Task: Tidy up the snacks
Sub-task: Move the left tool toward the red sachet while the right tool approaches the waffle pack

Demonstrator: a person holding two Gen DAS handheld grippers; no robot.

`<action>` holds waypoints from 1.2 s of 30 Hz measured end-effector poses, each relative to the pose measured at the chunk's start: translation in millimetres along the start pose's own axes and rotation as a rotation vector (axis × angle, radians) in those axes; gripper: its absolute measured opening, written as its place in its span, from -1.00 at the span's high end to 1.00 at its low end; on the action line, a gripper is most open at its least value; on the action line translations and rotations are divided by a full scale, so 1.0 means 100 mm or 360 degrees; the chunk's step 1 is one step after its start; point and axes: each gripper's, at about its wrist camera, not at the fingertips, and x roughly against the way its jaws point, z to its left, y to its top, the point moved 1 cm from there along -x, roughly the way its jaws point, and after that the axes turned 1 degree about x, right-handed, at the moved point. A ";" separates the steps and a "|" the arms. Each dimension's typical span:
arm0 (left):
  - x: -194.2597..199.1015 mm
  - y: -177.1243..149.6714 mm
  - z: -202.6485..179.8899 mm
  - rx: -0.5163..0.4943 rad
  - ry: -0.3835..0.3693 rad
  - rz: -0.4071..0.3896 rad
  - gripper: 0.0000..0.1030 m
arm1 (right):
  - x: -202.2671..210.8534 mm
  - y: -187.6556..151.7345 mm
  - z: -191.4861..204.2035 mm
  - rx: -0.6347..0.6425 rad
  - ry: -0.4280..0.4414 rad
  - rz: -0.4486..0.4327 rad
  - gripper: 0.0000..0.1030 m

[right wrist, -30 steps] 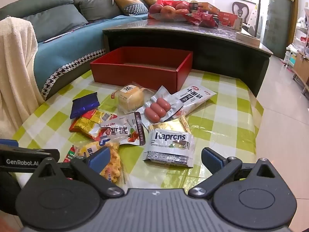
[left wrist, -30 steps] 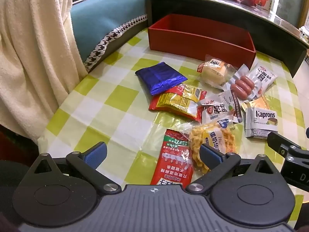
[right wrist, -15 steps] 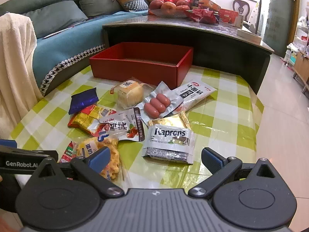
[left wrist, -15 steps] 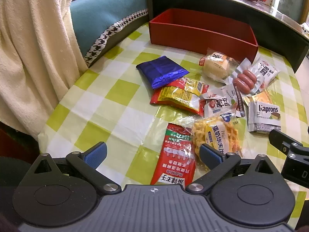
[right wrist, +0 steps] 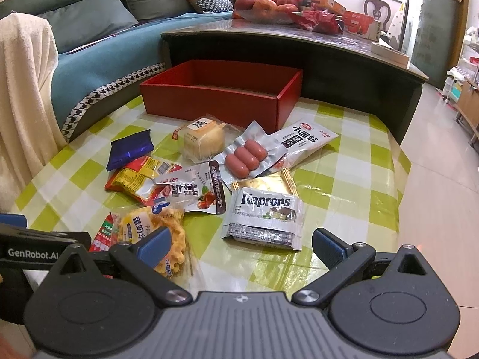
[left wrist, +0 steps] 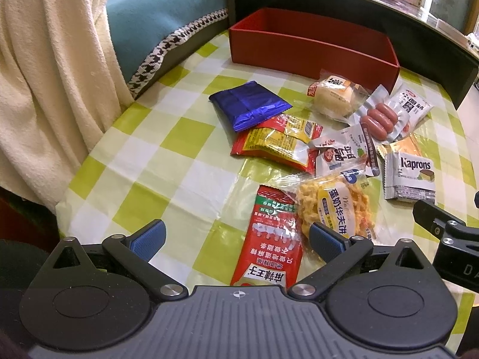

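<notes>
Several snack packets lie loose on a green-and-white checked tablecloth (left wrist: pixel 149 161). An empty red box (left wrist: pixel 311 51) (right wrist: pixel 221 101) stands at the far edge. My left gripper (left wrist: pixel 236 236) is open above a long red packet (left wrist: pixel 269 239), beside a yellow waffle pack (left wrist: pixel 335 206). Farther off lie a blue packet (left wrist: pixel 248 107), a red-yellow packet (left wrist: pixel 278 143), a bun (left wrist: pixel 332 95) and sausages (left wrist: pixel 377 119). My right gripper (right wrist: pixel 239 242) is open just short of the silver Kaprons pack (right wrist: pixel 263 215), with nothing between its fingers.
A cream towel (left wrist: pixel 45 74) hangs at the left over a teal sofa (right wrist: pixel 104 59). A dark raised tabletop (right wrist: pixel 299 39) behind the box carries fruit and boxes. Tiled floor (right wrist: pixel 434 149) lies to the right past the table edge.
Both grippers have edged forward and lower toward the snacks, which now look larger. Both stay open; no packet has moved.
</notes>
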 end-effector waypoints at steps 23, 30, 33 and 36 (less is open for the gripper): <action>-0.03 -0.03 0.00 -0.0018 -0.0016 0.0029 -1.00 | -0.05 -0.01 0.03 0.0017 0.0007 0.0038 -1.00; -0.08 -0.06 0.01 -0.0027 -0.0010 0.0067 -1.00 | -0.07 0.00 0.03 0.0023 0.0015 0.0056 -1.00; -0.11 -0.07 0.02 -0.0030 -0.0012 0.0092 -1.00 | -0.09 0.00 0.03 0.0027 0.0021 0.0069 -1.00; -0.14 -0.09 0.02 -0.0037 -0.0009 0.0106 -1.00 | -0.12 -0.01 0.04 0.0033 0.0027 0.0088 -1.00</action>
